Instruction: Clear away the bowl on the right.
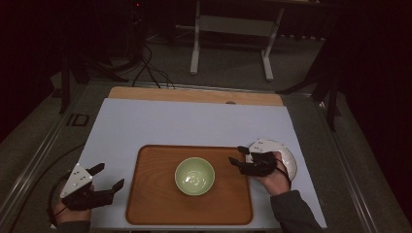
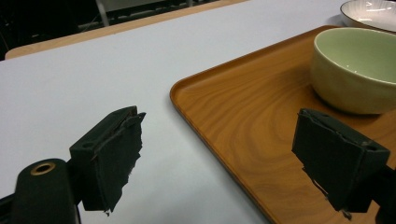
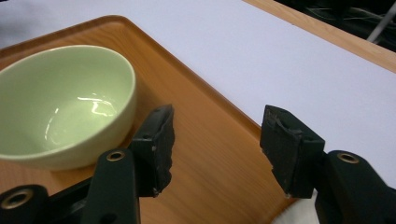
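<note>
A pale green bowl [image 1: 195, 175] stands empty in the middle of a wooden tray [image 1: 150, 204]. My right gripper [image 1: 237, 155] hovers open over the tray's right edge, just right of the bowl, nothing between its jaws. In the right gripper view the bowl [image 3: 60, 105] lies left of the open jaws, the tray's rim [image 3: 219, 105] between them. My left gripper [image 1: 110, 176] rests open at the table's near left, beside the tray's left edge. In the left gripper view the tray [image 2: 243, 121] and bowl [image 2: 357, 67] lie ahead to the right.
A white plate [image 1: 286, 158] sits on the white mat [image 1: 194, 121] right of the tray, partly under my right hand; its rim [image 2: 369, 11] appears in the left gripper view. A wooden table edge [image 1: 194, 95] runs along the back. Beyond stand a white frame and cables.
</note>
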Demonstrator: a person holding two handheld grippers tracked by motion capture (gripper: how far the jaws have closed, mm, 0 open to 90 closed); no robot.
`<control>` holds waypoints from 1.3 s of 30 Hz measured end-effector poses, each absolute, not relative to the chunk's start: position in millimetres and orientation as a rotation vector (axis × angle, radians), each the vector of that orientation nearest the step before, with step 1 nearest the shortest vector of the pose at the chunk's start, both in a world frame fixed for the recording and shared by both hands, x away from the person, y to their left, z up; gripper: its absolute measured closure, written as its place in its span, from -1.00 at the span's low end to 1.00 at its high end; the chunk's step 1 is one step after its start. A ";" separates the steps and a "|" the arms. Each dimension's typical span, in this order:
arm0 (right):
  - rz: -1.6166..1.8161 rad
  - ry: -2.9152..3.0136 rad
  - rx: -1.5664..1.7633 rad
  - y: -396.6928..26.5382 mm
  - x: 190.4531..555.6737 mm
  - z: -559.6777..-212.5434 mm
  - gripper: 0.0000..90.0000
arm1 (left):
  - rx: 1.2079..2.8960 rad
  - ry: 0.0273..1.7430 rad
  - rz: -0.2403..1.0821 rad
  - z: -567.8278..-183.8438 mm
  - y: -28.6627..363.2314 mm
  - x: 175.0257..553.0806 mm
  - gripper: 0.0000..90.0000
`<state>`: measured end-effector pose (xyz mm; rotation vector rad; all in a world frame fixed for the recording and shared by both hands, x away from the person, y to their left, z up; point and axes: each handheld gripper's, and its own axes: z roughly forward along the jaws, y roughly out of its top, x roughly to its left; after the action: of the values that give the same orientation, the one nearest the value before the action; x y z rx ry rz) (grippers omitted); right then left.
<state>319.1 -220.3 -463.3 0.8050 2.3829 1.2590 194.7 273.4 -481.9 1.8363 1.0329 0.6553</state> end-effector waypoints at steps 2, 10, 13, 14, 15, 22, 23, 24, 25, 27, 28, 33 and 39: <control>1.263 2.373 0.819 -227.4 317.9 -464.2 -0.03 | 1.834 1.033 0.655 -481.9 273.5 194.6 -0.66; 1.284 2.328 0.875 -252.6 311.5 -470.8 -0.07 | 1.837 1.034 0.656 -481.9 273.3 194.7 -0.66; 1.291 2.334 0.888 -264.8 307.9 -474.4 -0.05 | 1.837 1.034 0.656 -481.8 273.2 194.6 -0.66; 1.291 2.334 0.888 -264.8 307.9 -474.4 -0.05 | 1.836 1.034 0.657 -481.8 273.2 194.5 -0.66; 1.296 2.342 0.897 -268.1 307.1 -474.9 -0.04 | 1.836 1.034 0.657 -481.7 273.3 194.5 -0.66; 1.333 2.319 0.958 -294.0 299.9 -476.9 -0.09 | 1.836 1.032 0.655 -481.8 273.3 194.6 -0.66; 1.329 2.312 0.962 -296.3 298.7 -477.1 -0.11 | 1.836 1.032 0.655 -481.8 273.3 194.6 -0.66; 1.327 2.308 0.960 -298.4 297.7 -477.4 -0.12 | 1.836 1.033 0.655 -481.8 273.2 194.6 -0.66; 1.327 2.308 0.960 -298.4 297.7 -477.4 -0.12 | 1.836 1.033 0.655 -481.8 273.2 194.6 -0.66; 1.308 2.294 0.957 -304.0 294.2 -478.8 -0.15 | 1.836 1.032 0.656 -481.8 273.3 194.6 -0.66; 1.301 2.286 0.959 -304.9 293.4 -479.2 -0.17 | 1.836 1.032 0.656 -481.8 273.3 194.6 -0.66; 1.286 2.239 0.939 -311.9 287.2 -480.1 -0.20 | 1.833 1.034 0.656 -481.7 273.5 194.4 -0.66; 1.293 2.210 0.929 -316.0 283.7 -479.4 -0.21 | 1.834 1.035 0.658 -481.8 273.9 194.7 -0.66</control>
<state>283.7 -316.0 -479.4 0.9292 2.2102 1.2929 194.7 273.9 -481.8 1.8344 1.0347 0.6583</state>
